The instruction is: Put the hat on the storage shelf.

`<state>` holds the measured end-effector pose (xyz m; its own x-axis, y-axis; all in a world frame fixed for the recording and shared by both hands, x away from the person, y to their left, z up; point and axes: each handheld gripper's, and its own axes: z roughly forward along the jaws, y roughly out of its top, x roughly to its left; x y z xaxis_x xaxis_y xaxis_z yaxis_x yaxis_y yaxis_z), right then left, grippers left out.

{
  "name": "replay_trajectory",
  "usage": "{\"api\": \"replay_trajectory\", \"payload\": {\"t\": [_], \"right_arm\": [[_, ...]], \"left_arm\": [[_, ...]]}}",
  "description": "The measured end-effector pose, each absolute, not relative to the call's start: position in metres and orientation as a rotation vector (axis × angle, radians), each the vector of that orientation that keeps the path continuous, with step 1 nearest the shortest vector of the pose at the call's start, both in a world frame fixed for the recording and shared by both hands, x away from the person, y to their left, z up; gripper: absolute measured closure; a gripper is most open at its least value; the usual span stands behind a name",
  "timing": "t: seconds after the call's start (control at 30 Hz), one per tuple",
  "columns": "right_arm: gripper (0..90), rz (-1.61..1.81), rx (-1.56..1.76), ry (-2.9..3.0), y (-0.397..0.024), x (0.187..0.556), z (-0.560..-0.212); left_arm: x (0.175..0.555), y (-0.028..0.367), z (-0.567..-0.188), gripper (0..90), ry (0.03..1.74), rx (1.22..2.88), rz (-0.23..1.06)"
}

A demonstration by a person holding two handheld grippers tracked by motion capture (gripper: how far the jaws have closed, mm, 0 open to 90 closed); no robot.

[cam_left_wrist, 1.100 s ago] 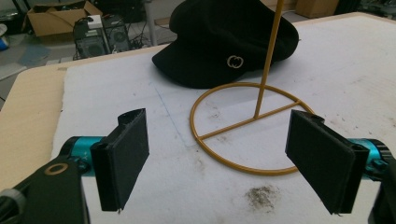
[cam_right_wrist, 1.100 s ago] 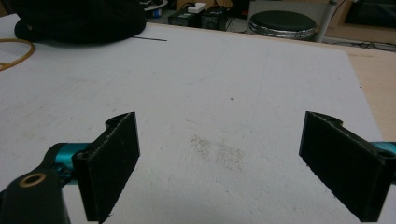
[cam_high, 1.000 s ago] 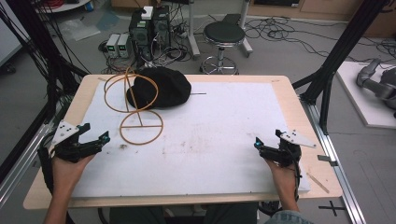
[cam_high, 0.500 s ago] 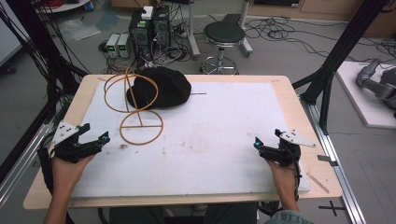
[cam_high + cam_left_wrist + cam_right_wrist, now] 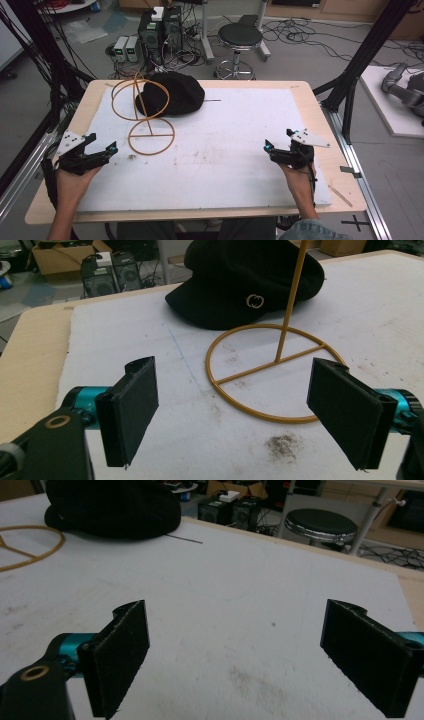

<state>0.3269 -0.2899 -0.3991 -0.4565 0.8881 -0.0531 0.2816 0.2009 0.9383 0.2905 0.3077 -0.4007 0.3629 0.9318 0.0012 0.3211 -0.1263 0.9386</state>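
Since the stand (image 5: 150, 127) and cap (image 5: 172, 94) lie ahead of the left hand-held gripper (image 5: 102, 152), jaws spread, it is judged nearer than the right hand-held gripper (image 5: 272, 149), likewise spread.

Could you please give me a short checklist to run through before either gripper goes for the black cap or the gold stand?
1. Left gripper open, nothing between its jaws: ok.
2. Right gripper open, nothing between its jaws: ok.
3. Gold stand upright, ring base flat on the white board: ok.
4. Black cap lying on the board beside the stand, not on it: ok.
5. Cap touching the stand's post: cannot tell.
6. Board bare between right gripper and cap: ok.
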Motion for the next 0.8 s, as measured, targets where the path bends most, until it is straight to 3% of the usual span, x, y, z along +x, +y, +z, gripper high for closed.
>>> {"api": "replay_trajectory", "payload": {"t": [0.8], "right_arm": [[12.1, 1.405, 0.959, 1.908, -0.217, 0.444, -0.314]], "left_arm": [[0.293, 0.307, -0.403, 20.7, 1.132, 1.66, 0.772]]}}
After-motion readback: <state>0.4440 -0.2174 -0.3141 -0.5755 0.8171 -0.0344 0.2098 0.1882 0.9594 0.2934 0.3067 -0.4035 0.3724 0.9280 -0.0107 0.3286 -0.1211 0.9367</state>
